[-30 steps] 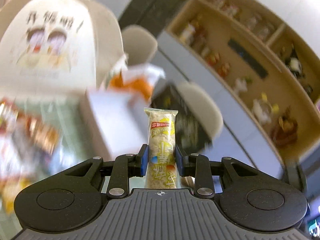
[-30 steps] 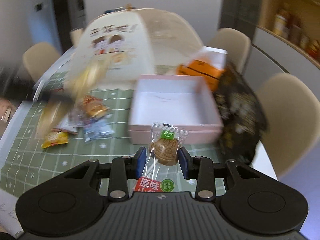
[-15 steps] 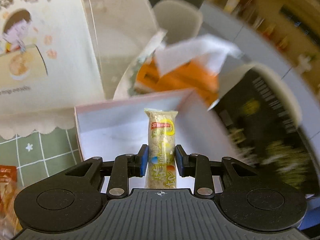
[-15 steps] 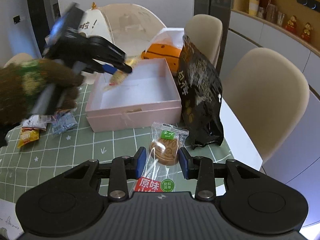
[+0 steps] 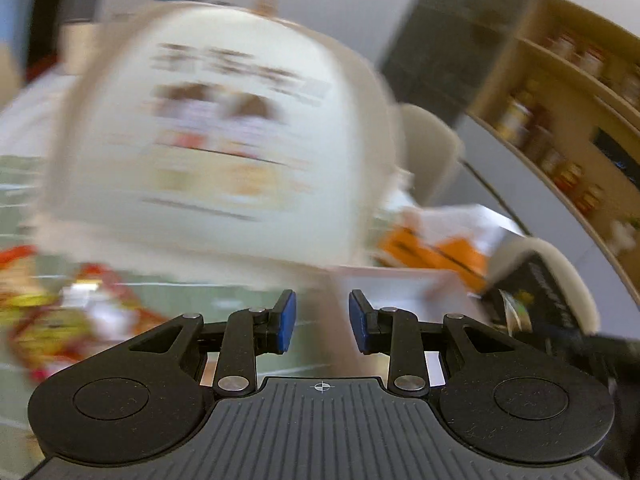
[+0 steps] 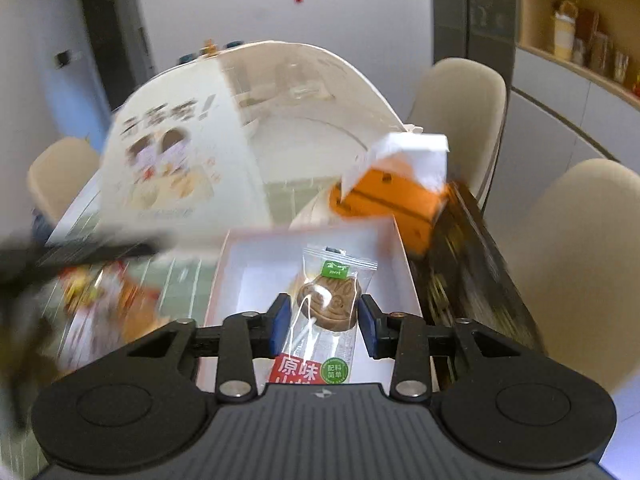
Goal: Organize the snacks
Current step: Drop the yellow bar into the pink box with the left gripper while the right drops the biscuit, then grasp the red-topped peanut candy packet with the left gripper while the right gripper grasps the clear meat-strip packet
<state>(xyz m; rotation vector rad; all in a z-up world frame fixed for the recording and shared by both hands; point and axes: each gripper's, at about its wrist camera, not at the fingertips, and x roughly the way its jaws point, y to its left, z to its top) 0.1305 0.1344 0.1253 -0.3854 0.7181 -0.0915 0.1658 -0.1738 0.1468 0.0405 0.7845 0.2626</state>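
Note:
My right gripper point(image 6: 323, 324) is shut on a clear-wrapped brown cookie point(image 6: 329, 300) and holds it over the open pink box point(image 6: 404, 252), near its front edge. My left gripper point(image 5: 318, 322) is open and empty; its view is blurred by motion. It is left of the pink box point(image 5: 384, 280), above the green tablecloth. Loose snack packets point(image 5: 64, 320) lie to its left; they also show blurred in the right wrist view point(image 6: 108, 300). The rice bar it held is not visible.
A white dome food cover point(image 6: 240, 132) stands behind the box. An orange pack with white paper point(image 6: 396, 196) and a black snack bag point(image 6: 476, 272) flank the box's far right side. Beige chairs point(image 6: 460, 104) stand around the table.
My left gripper has opened, let go of the rice bar and swung left away from the box. My right gripper has carried the cookie forward over the pink box.

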